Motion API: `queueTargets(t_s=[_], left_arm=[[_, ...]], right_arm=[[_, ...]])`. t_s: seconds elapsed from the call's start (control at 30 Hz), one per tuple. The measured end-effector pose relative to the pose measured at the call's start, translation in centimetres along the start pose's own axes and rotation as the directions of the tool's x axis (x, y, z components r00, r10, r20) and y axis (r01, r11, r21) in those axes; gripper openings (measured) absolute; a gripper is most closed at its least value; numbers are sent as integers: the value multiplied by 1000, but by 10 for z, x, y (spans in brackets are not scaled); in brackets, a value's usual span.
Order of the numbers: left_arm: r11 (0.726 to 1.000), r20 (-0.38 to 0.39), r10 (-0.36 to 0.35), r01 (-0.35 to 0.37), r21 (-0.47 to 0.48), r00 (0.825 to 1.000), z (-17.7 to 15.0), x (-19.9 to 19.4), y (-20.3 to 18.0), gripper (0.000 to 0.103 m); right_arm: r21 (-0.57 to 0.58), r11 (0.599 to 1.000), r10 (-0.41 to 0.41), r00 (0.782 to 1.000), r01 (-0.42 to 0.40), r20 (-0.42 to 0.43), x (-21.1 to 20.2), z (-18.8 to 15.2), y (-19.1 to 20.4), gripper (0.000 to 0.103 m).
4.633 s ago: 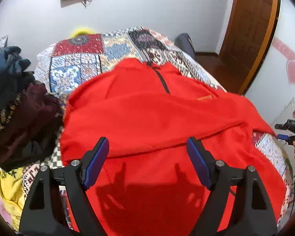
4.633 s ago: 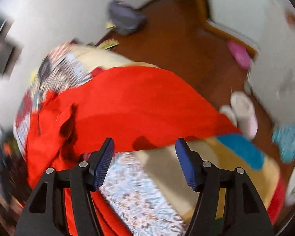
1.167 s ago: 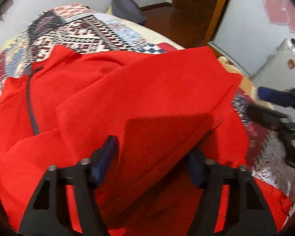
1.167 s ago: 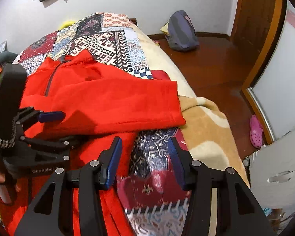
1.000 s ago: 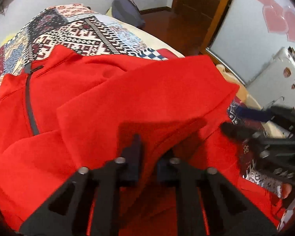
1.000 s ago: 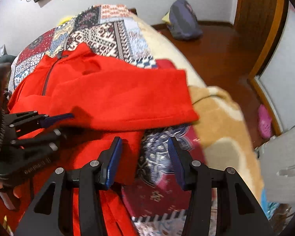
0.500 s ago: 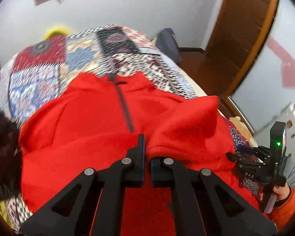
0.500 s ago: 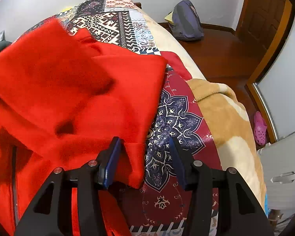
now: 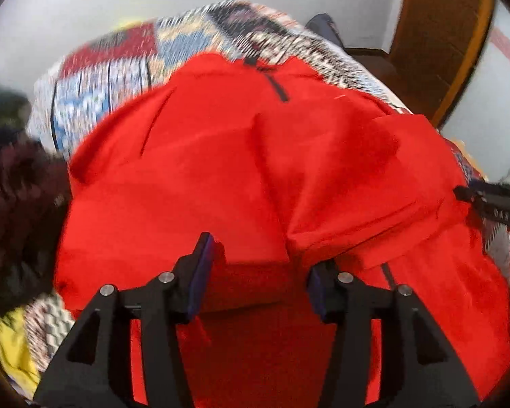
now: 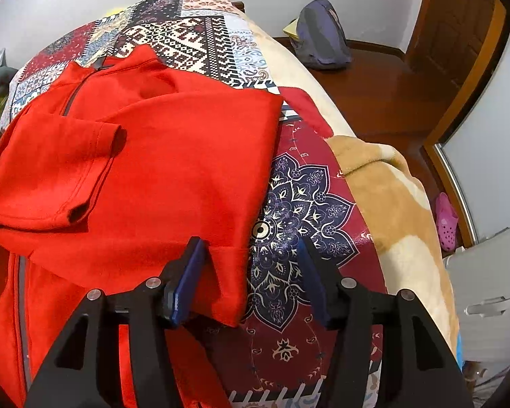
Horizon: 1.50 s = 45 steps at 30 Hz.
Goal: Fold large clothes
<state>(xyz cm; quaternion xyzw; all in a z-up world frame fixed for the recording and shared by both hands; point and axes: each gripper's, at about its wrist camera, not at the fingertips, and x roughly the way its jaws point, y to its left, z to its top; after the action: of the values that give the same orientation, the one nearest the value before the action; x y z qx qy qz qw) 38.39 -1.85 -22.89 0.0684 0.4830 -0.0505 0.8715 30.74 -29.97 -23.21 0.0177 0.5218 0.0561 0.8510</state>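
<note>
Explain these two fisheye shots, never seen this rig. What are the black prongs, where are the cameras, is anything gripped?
There is no robot arm. A person holds a two-finger claw in each hand, and a fisheye camera on each looks forward along its fingers, so the black prongs with blue pads are the claw itself.

One picture looks along the left claw, the other along the right claw. Both point down at a bed with a patchwork quilt, where a red zip jacket lies with a sleeve folded across its front.

The left claw's jaws have just been opening, and nothing is pinched. The right claw is open too, straddling the jacket's edge without pressing it.
</note>
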Motion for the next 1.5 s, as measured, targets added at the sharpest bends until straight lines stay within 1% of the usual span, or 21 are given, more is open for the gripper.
queueTargets(t_s=[0.07,0.13,0.23,0.3,0.37,0.47,0.53,0.63,0.73,0.77,0.87,0.93,1.0,1.03,1.07,1.1,1.13,1.17,1.3,1.43,1.5], left_arm=[[997,42,20,-23,75,999,3,-14,-15,50],[991,75,16,-26,134,997,7,-25,-28,51],[982,97,-22,3,191,995,16,-36,-49,52],[976,97,-58,36,216,994,23,-36,-63,53],[968,91,-76,51,245,993,28,-31,-79,54],[955,63,-79,58,291,995,34,-11,-100,54],[948,19,-100,90,306,995,36,5,-113,54],[938,-48,-131,140,318,990,36,27,-131,54],[930,-113,-175,202,307,978,36,44,-141,54],[931,-129,-174,206,302,976,36,50,-143,54],[936,-138,-160,194,295,978,35,60,-147,54],[938,-129,-158,189,292,979,35,62,-148,54],[943,-113,-151,177,283,982,36,63,-147,50],[946,-107,-145,170,276,984,37,63,-146,44],[948,-101,-152,173,268,983,38,61,-145,34],[948,-95,-166,186,259,981,40,60,-144,28],[949,-91,-172,190,252,981,41,58,-141,12],[952,-85,-170,186,243,982,42,56,-139,5],[966,-10,-181,180,185,983,50,34,-119,4],[977,71,-203,196,86,977,64,0,-81,4],[978,122,-209,206,32,970,72,-22,-57,4]], right_arm=[[5,1000,-2,1000,2,-7,0,1,0,53],[4,1000,-8,1000,8,-15,-2,2,1,53],[-4,1000,4,1000,-4,-15,-9,6,2,53],[-6,1000,23,1000,-23,5,-19,10,3,53],[-5,999,36,999,-36,27,-27,12,4,53],[-13,998,60,997,-59,52,-37,14,8,53],[-28,998,67,996,-65,63,-41,13,12,53],[-53,996,73,995,-70,66,-42,12,17,53],[-67,996,68,996,-64,59,-38,10,19,53],[-70,996,60,997,-56,54,-35,9,19,53],[-65,997,45,998,-43,34,-26,7,15,53],[-52,998,45,999,-44,13,-20,5,13,53],[-38,998,49,999,-49,0,-16,4,10,53],[-35,998,51,999,-51,-2,-16,4,10,53],[-32,998,51,999,-51,-2,-16,3,10,53],[-32,998,51,999,-51,0,-17,3,9,53],[-32,998,51,999,-51,3,-19,3,10,53],[-33,998,51,999,-51,5,-20,3,10,53],[-42,998,49,999,-48,18,-28,2,12,53],[-56,997,58,998,-56,33,-34,3,16,53],[-61,997,57,997,-54,44,-37,5,19,53]])
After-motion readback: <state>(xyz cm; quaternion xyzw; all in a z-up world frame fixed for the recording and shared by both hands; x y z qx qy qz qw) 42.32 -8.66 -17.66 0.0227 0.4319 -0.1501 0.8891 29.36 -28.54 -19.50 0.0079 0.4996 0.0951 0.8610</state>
